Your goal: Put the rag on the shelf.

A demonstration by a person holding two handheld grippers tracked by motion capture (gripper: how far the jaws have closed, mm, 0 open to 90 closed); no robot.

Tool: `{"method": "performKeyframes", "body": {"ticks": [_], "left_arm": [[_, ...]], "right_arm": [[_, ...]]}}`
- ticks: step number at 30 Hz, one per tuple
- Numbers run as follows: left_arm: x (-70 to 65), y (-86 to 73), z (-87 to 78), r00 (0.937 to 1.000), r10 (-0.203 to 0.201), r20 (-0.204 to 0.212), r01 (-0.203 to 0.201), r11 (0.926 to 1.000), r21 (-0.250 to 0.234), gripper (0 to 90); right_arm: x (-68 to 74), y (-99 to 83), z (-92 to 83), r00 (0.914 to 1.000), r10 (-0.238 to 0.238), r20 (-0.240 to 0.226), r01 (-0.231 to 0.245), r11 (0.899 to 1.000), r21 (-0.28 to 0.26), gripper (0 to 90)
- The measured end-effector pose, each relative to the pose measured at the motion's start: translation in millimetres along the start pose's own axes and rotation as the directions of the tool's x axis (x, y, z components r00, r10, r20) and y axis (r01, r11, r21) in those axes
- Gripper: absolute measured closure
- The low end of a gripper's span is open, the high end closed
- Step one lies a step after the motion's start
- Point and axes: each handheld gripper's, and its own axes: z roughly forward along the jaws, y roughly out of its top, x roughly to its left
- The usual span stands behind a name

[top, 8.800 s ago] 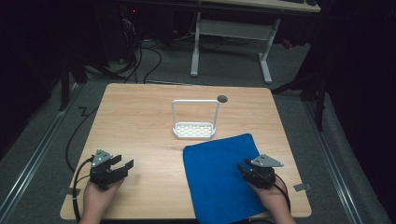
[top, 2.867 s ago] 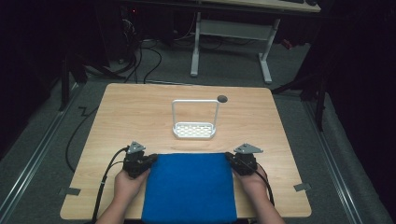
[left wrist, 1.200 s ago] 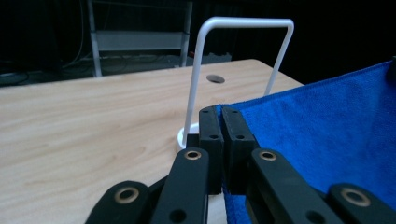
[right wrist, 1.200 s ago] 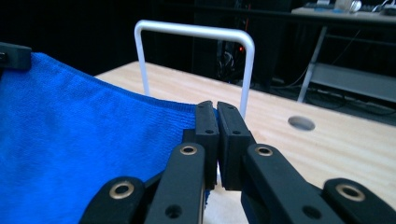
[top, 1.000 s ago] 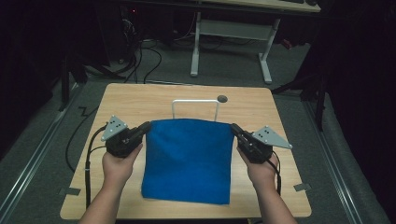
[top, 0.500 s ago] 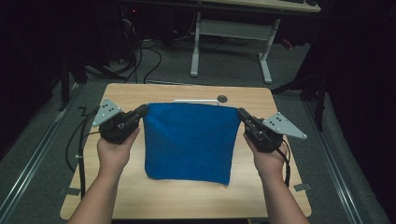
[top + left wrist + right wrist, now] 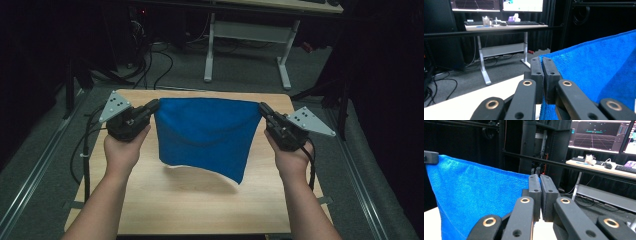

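A blue cloth hangs spread in the air above the wooden table, its top edge stretched between my two grippers. My left gripper is shut on the cloth's upper left corner, and my right gripper is shut on the upper right corner. In the left gripper view the jaws pinch the blue cloth at its corner. In the right gripper view the shut jaws hold the cloth at its corner, and the other gripper's tip grips the far corner. The cloth's lower edge hangs free above the table.
The white rack seen earlier at the table's far middle is hidden behind the cloth. Beyond the table stand a desk's white legs and cables on the floor. Monitors and a keyboard desk lie ahead of the grippers.
Both grippers have risen and moved apart, lifting the blue cloth off the table. It now hangs in the air, where it lay partly on the table one second ago.
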Motion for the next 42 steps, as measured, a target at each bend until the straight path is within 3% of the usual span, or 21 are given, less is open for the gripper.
{"method": "performKeyframes", "body": {"ticks": [7, 10, 15, 25, 28, 32, 36, 42], "left_arm": [[11.4, 9.3, 18.8, 0.9998, 0.010, -0.019, -0.010, 0.9999, 0.002, 88.4], [18.3, 13.2, 29.2, 0.9994, 0.003, -0.034, -0.003, 0.9999, 0.010, 88.4], [29.0, 20.3, 49.7, 0.9978, 0.033, -0.058, -0.032, 0.9992, 0.024, 88.4], [46.1, 30.3, 75.8, 0.9945, 0.027, -0.102, -0.024, 0.9994, 0.025, 88.4], [54.1, 29.4, 87.3, 0.9933, 0.012, -0.115, -0.008, 0.9992, 0.039, 88.4], [61.0, 30.5, 97.8, 0.9923, -0.001, -0.124, 0.007, 0.9989, 0.046, 88.4], [63.2, 29.6, 106.4, 0.9906, 0.014, -0.136, -0.005, 0.9980, 0.062, 88.3], [68.7, 21.7, 118.4, 0.9895, -0.021, -0.143, 0.033, 0.9964, 0.078, 88.2]], "right_arm": [[-10.5, 6.6, 13.3, 0.9999, 0.009, 0.008, -0.009, 1.000, -0.006, 89.0], [-15.6, 13.2, 26.7, 0.9998, 0.016, 0.014, -0.016, 1.000, -0.004, 89.0], [-19.4, 20.0, 42.3, 0.9995, 0.022, 0.021, -0.022, 1.000, -0.012, 89.0], [-32.9, 27.4, 69.3, 0.9983, 0.026, 0.053, -0.026, 1.000, -0.006, 89.0], [-42.6, 25.6, 80.8, 0.9968, 0.052, 0.061, -0.052, 0.999, 0.008, 89.1], [-49.4, 23.7, 92.1, 0.9971, 0.037, 0.066, -0.038, 0.999, 0.024, 89.1], [-56.5, 20.8, 104.9, 0.9965, 0.020, 0.081, -0.024, 0.998, 0.052, 89.1], [-63.0, 11.5, 120.8, 0.9947, -0.003, 0.102, -0.009, 0.993, 0.115, 89.1]]}}
